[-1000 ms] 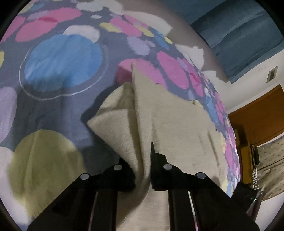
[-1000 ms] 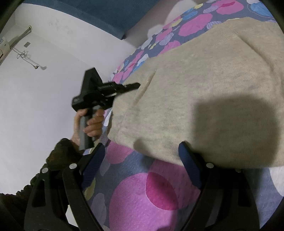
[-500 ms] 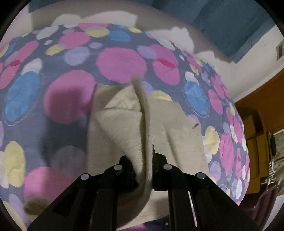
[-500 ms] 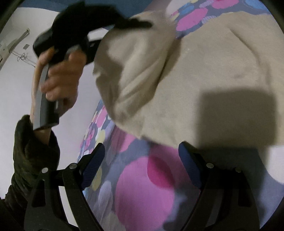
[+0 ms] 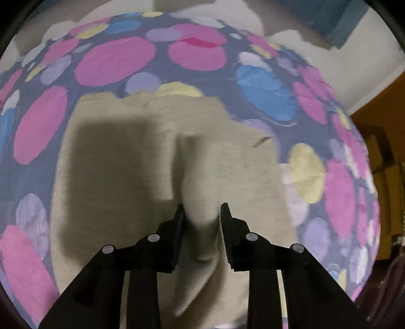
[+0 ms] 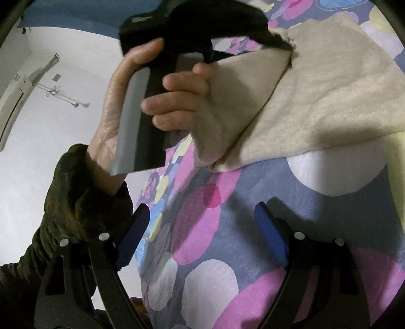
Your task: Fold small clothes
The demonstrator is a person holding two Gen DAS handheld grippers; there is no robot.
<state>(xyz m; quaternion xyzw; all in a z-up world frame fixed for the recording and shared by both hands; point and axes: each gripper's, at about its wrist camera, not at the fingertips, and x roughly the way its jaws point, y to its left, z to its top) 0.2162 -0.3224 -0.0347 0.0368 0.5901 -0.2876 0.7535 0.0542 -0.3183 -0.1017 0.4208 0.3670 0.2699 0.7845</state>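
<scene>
A beige knit garment (image 5: 227, 164) lies spread on the dotted bedspread (image 5: 114, 60). My left gripper (image 5: 201, 210) points steeply down over it, and its jaws are opening with a raised fold of the cloth between the pads. In the right wrist view that gripper (image 6: 286, 45), held by a person's hand (image 6: 172, 101), still keeps a flap of the garment (image 6: 329, 96) lifted and folded over the rest. My right gripper (image 6: 201, 210) stands wide open above the bedspread (image 6: 227, 227), short of the garment's near edge, with nothing between its blue pads.
A white wall with an air conditioner (image 6: 10, 101) lies to the left past the bed's edge. A blue curtain (image 5: 341, 22) hangs behind the bed, and brown wooden furniture (image 5: 379, 131) stands at the right. A dark sleeve (image 6: 76, 197) is close to my right gripper's left finger.
The left gripper carried the garment's edge across over the rest of the cloth, and its jaws now stand wider. The right gripper drew back a little from the garment's edge.
</scene>
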